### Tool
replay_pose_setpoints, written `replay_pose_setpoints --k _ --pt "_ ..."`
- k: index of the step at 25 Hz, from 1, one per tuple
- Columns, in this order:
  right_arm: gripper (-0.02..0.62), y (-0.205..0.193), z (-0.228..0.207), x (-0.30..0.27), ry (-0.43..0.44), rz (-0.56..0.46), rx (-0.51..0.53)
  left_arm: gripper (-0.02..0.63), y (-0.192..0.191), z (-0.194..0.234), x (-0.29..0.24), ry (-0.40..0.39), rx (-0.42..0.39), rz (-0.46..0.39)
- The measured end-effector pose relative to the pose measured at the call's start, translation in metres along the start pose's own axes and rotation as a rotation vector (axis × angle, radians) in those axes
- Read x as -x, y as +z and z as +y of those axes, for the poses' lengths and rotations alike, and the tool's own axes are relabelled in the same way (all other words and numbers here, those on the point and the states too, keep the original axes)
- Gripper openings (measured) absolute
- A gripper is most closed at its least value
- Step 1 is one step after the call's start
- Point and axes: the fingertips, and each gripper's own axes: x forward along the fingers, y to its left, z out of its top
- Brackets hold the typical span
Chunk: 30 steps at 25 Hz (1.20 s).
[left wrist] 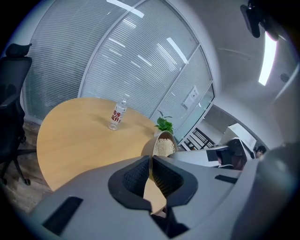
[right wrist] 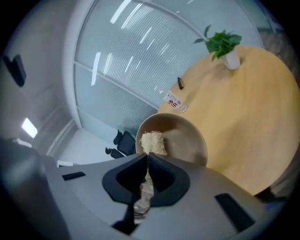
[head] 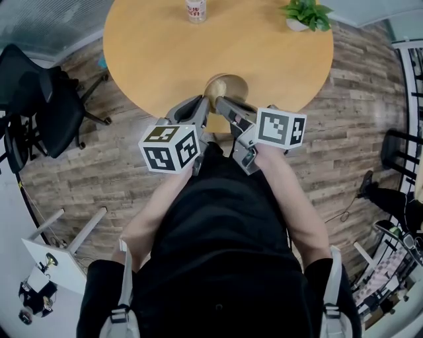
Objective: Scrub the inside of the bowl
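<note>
A tan bowl is held tilted above the near edge of the round wooden table. My left gripper is shut on its rim; in the left gripper view the rim runs between the jaws and the bowl opens to the right. A pale fibrous scrubber lies against the inside of the bowl, and my right gripper is shut on its lower end. The scrubber also shows in the left gripper view. In the head view my right gripper reaches the bowl from the right.
A water bottle stands at the table's far side, and a small potted plant at the far right. A black office chair is left of the table. White furniture stands on the wood floor at the lower left.
</note>
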Motion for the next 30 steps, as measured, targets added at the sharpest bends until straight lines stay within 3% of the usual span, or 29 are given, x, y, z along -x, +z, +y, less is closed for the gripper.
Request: replay_pose_setpoints --k 3,7,11,14,16,19,25,30 --pt "0.025 0.012 0.000 0.004 0.065 -0.093 -0.199 0.025 0.000 0.000 0.001 0.002 0.002 -0.006" --pt "0.025 0.026 -0.011 0.013 0.089 -0.206 -0.337 0.023 0.000 0.002 0.002 0.010 0.013 -0.011" --pt "0.025 0.027 -0.016 0.015 0.057 -0.213 -0.312 0.023 -0.001 0.002 0.002 0.005 0.017 -0.007" --pt "0.025 0.020 -0.012 0.010 0.023 -0.160 -0.204 0.023 -0.002 -0.001 0.001 -0.006 0.015 -0.003" --pt "0.025 0.016 -0.008 0.005 -0.006 -0.127 -0.085 0.023 -0.002 -0.003 0.001 -0.013 0.015 -0.005" --pt "0.025 0.008 -0.010 0.002 -0.080 -0.051 0.180 0.023 -0.003 -0.003 0.001 -0.018 0.017 -0.004" --pt "0.025 -0.005 -0.025 -0.001 -0.312 0.189 0.883 0.025 -0.004 -0.002 0.002 -0.016 0.025 0.004" --pt "0.025 0.000 -0.034 -0.001 -0.497 0.297 1.353 0.026 -0.005 0.001 0.001 -0.009 0.031 0.010"
